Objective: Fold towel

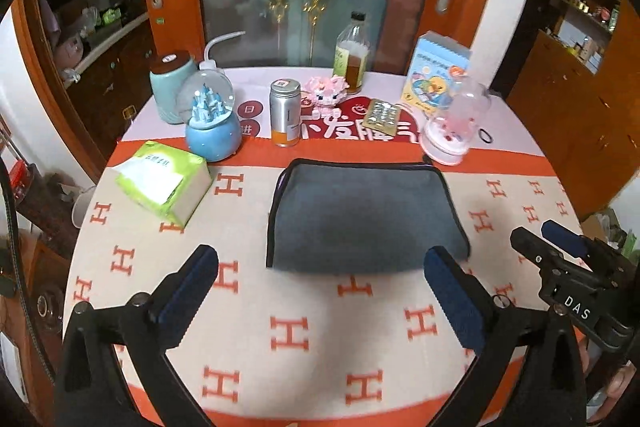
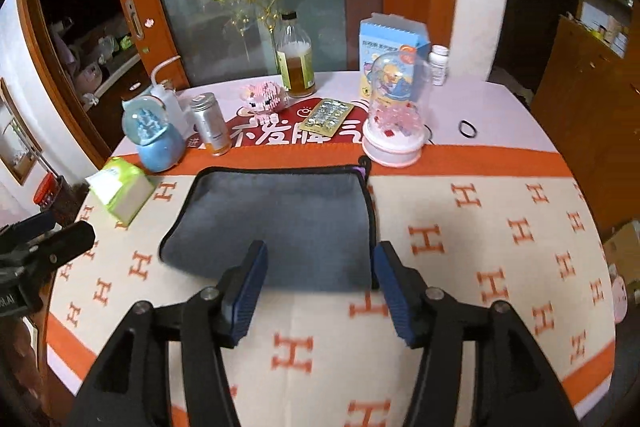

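A grey towel (image 1: 364,219) with a dark trimmed edge lies folded flat on the patterned tablecloth, in the middle of the table. It also shows in the right wrist view (image 2: 280,227). My left gripper (image 1: 320,267) is open and empty, its fingers wide apart, hovering just short of the towel's near edge. My right gripper (image 2: 318,263) is open and empty, with its fingertips over the towel's near right corner. The right gripper also shows at the right edge of the left wrist view (image 1: 560,247).
Along the back stand a blue snow globe (image 1: 212,123), a silver can (image 1: 285,113), a pink toy (image 1: 326,91), a bottle (image 1: 352,55), a blister pack (image 1: 384,117), a pink glass dome (image 1: 454,131) and a box (image 1: 436,71). A green tissue pack (image 1: 164,181) lies left of the towel. A black hair tie (image 2: 467,128) lies at the back right.
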`<state>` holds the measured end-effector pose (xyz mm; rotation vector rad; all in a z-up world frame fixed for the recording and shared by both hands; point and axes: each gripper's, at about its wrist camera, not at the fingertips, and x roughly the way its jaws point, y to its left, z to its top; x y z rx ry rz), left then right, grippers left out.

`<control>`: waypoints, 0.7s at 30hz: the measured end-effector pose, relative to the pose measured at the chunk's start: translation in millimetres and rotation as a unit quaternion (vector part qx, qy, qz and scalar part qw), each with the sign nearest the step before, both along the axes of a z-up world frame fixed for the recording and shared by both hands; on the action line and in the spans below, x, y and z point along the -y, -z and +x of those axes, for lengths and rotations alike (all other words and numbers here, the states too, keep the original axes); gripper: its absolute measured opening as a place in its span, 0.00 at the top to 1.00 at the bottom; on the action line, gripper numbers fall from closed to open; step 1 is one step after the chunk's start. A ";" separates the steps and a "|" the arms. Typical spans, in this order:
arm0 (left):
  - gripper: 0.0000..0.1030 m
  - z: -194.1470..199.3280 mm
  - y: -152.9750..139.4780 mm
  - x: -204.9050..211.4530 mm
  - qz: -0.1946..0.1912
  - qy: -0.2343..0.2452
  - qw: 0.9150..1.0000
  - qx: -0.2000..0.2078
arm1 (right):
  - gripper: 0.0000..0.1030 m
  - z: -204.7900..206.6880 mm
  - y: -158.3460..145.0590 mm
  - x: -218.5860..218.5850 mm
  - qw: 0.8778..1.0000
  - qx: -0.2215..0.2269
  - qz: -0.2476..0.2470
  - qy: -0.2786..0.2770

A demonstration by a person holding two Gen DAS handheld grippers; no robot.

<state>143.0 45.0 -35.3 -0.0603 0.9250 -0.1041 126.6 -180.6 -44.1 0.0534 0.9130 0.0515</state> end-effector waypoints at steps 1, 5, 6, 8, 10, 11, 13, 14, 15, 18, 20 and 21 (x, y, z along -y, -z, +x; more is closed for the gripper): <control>0.01 -7.9 -2.8 0.7 -0.001 0.001 1.000 0.001 | 0.44 -9.8 -4.1 -1.1 1.000 0.003 -0.001 0.001; 0.01 -40.9 -14.2 0.6 -0.014 0.006 1.000 0.006 | 0.42 -52.5 -20.0 -3.7 1.000 0.014 -0.002 0.009; 0.01 -48.5 -16.7 -0.1 -0.020 0.006 1.000 0.006 | 0.41 -59.5 -22.6 -3.6 1.000 0.016 0.000 0.011; 0.01 -61.9 -20.9 -0.7 -0.030 0.004 1.000 0.004 | 0.39 -76.0 -29.0 -1.6 1.000 0.020 0.005 0.017; 0.01 -73.1 -23.8 -1.2 -0.036 0.002 0.999 0.001 | 0.37 -88.2 -33.9 0.8 0.999 0.023 0.009 0.023; 0.01 -78.2 -25.3 -0.8 -0.035 0.000 0.999 0.001 | 0.37 -94.7 -36.5 2.2 0.999 0.024 0.013 0.025; 0.01 -87.7 -27.5 1.4 -0.030 -0.001 1.000 -0.004 | 0.37 -106.3 -41.4 4.9 0.999 0.023 0.021 0.025; 0.01 -91.2 -28.3 2.7 -0.028 -0.002 1.000 -0.008 | 0.37 -111.5 -43.7 6.7 0.999 0.024 0.022 0.027; 0.01 -96.1 -29.7 4.3 -0.028 -0.002 1.000 -0.010 | 0.37 -115.4 -45.7 7.4 0.999 0.025 0.023 0.028; 0.01 -108.4 -35.4 8.3 -0.026 -0.008 1.000 -0.005 | 0.37 -129.0 -53.0 12.8 0.999 0.026 0.028 0.032; 0.01 -115.6 -39.1 12.7 -0.017 -0.011 1.000 0.003 | 0.37 -135.0 -55.9 14.3 0.999 0.024 0.028 0.033; 0.01 -121.2 -42.3 16.6 -0.011 -0.013 1.000 0.009 | 0.37 -138.3 -57.6 15.3 0.999 0.024 0.027 0.033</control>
